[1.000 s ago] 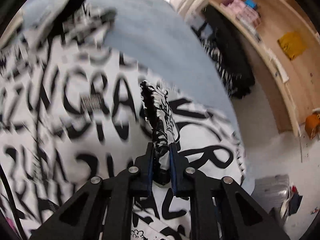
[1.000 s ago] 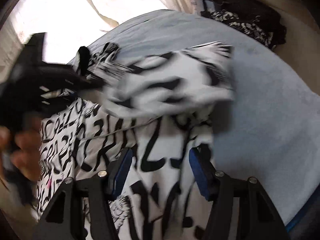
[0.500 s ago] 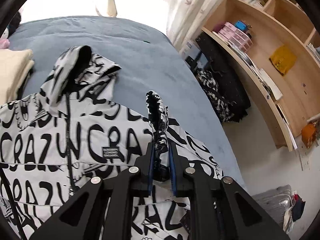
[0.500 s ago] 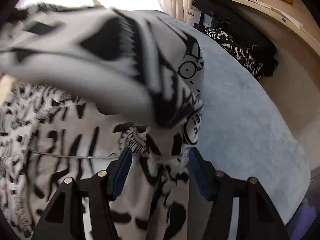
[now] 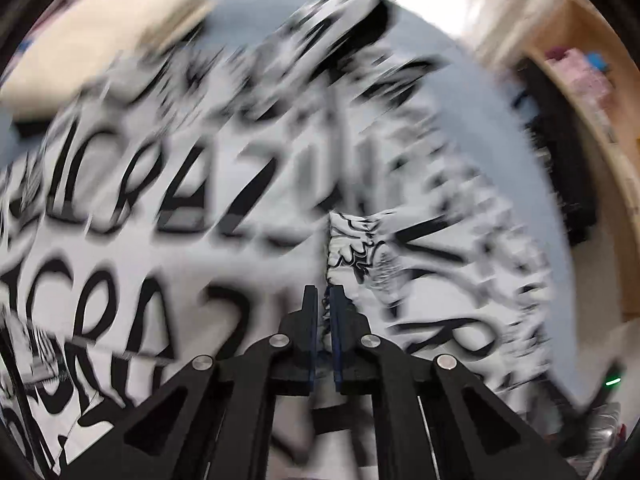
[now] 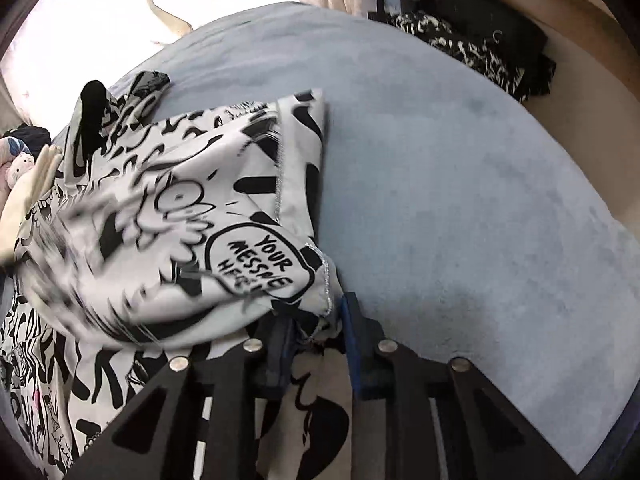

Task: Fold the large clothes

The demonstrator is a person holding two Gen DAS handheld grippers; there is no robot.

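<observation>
A large white hooded jacket with black lettering (image 5: 168, 216) lies spread on a blue-grey bed (image 6: 460, 184). My left gripper (image 5: 324, 300) is shut on a thin fold of the jacket's fabric; this view is blurred by motion. In the right wrist view a folded-over flap of the jacket (image 6: 208, 208) with a speech-bubble print lies over the jacket's body. My right gripper (image 6: 316, 320) has closed in on the flap's lower corner, with fabric bunched between its jaws. The black-lined hood (image 6: 96, 100) lies at the far left.
A folded beige garment (image 5: 104, 36) lies at the bed's far left. Dark and patterned clothes (image 6: 480, 48) are piled beside the bed's far right, next to wooden shelving (image 5: 592, 92). A soft toy (image 6: 16, 168) sits at the left edge.
My left gripper has swung left across the jacket with the fabric in it. My right gripper's jaws have narrowed onto the flap's corner, and the flap has dropped onto the jacket.
</observation>
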